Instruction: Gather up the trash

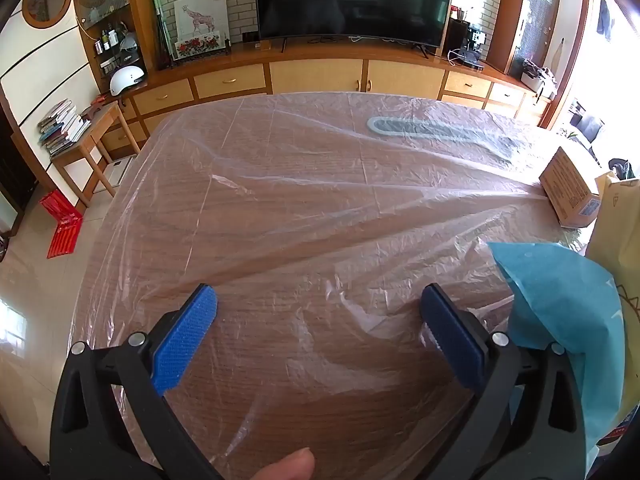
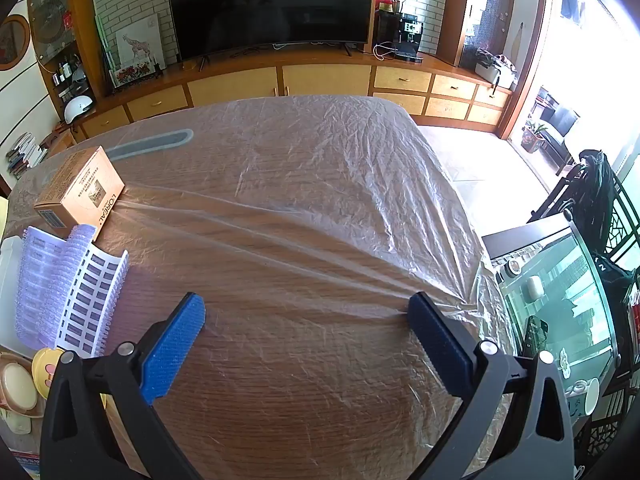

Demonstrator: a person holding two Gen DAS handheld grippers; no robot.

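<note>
A wooden table (image 1: 304,208) lies under a crinkled clear plastic sheet (image 2: 352,168). My left gripper (image 1: 318,300) is open and empty, low over the near part of the table. A blue plastic bag (image 1: 560,300) lies just right of its right finger. My right gripper (image 2: 306,306) is open and empty over the table's near right part. A tan L'Oreal carton (image 2: 80,192) lies at the left in the right wrist view and at the right edge in the left wrist view (image 1: 568,188). A purple-white plastic comb-like sheet (image 2: 68,288) lies near my right gripper's left finger.
A yellowish paper bag (image 1: 616,220) stands behind the blue bag. A grey oval strip (image 1: 432,130) lies under the sheet at the far side. Small round items (image 2: 24,384) sit at the left edge. A glass side table (image 2: 560,308) stands to the right. A TV cabinet (image 1: 320,76) lines the far wall.
</note>
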